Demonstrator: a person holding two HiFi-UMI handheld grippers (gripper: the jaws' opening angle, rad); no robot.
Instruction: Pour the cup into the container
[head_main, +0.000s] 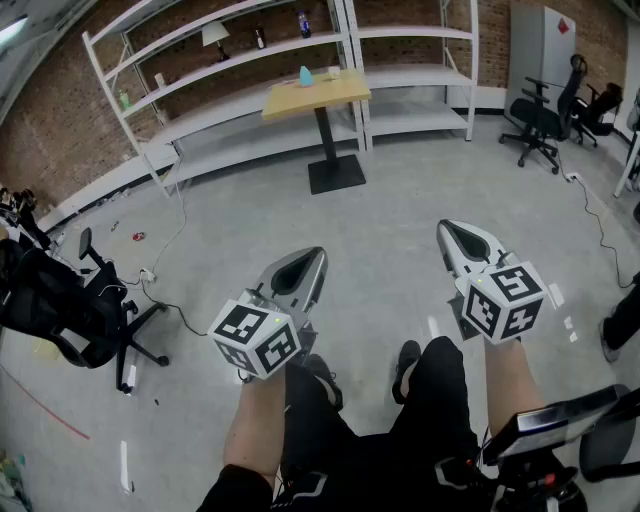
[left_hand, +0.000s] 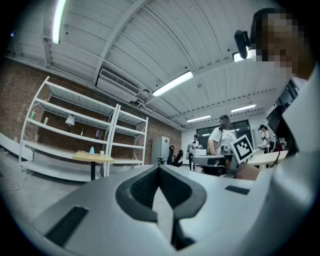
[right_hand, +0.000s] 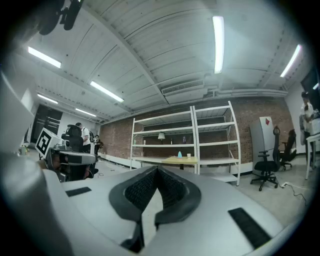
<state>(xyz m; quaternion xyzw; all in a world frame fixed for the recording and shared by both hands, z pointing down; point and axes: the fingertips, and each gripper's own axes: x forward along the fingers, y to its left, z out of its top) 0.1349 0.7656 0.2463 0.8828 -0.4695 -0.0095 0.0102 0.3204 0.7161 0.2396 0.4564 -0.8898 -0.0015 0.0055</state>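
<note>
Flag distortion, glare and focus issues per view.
Head view: sharp, evenly lit, white metal shelving bows from the wide lens. Left gripper view: heavy fisheye, dark corners, ceiling tube light blown out, grey left claw soft up close. Right gripper view: same fisheye, ceiling strip light glares, wooden-topped table is sharp.

Industrial-style lab or office: brick wall (head_main: 60, 130), white open shelving (head_main: 250, 50), concrete floor (head_main: 380, 230), office chairs (head_main: 540, 125), ceiling tube lights (right_hand: 218, 45).
</note>
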